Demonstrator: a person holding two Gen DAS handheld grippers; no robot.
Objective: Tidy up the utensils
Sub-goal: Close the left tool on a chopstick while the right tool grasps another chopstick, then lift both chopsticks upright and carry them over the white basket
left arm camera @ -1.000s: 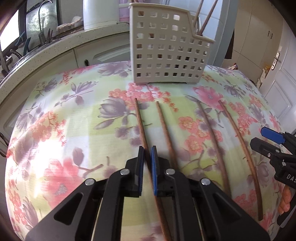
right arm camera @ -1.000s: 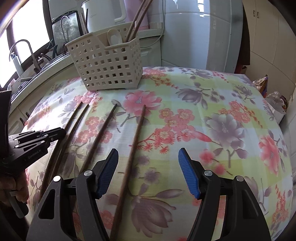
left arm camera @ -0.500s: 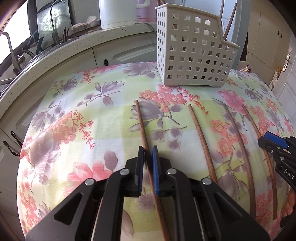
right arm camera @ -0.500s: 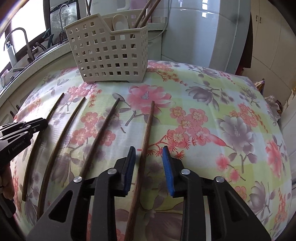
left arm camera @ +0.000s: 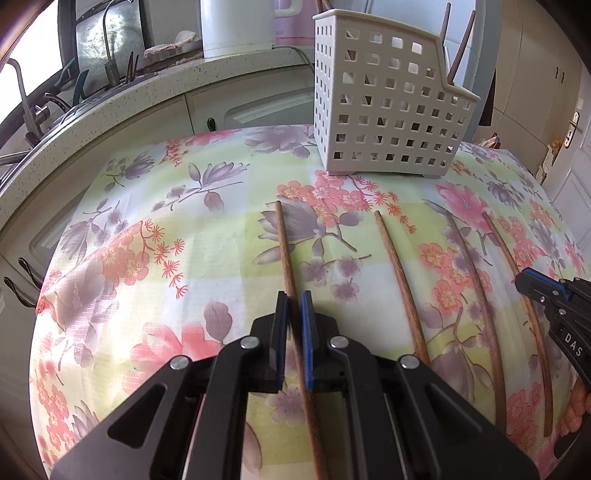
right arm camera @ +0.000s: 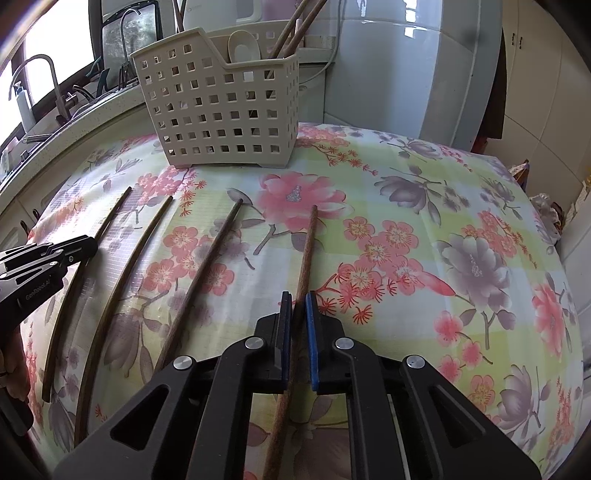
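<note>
Several long brown chopsticks lie side by side on the floral tablecloth [left arm camera: 184,258]. My left gripper [left arm camera: 294,301] is shut on the leftmost chopstick [left arm camera: 286,251]. My right gripper [right arm camera: 298,301] is shut on the rightmost chopstick [right arm camera: 308,251]. Two more chopsticks [right arm camera: 207,273] [right arm camera: 129,266] lie between them. The beige perforated utensil basket [left arm camera: 384,107] stands at the far edge, also in the right wrist view [right arm camera: 221,107], and holds chopsticks and a pale spoon [right arm camera: 242,46].
A speckled kitchen counter [left arm camera: 110,107] with a sink tap [right arm camera: 44,81] runs behind and left of the table. A white kettle [left arm camera: 236,26] stands on it. A white fridge [right arm camera: 406,66] and cupboard doors [left arm camera: 535,74] are at the right.
My right gripper closed from wide open onto the rightmost chopstick. My left gripper stayed shut on the leftmost chopstick and carried it left, away from the others.
</note>
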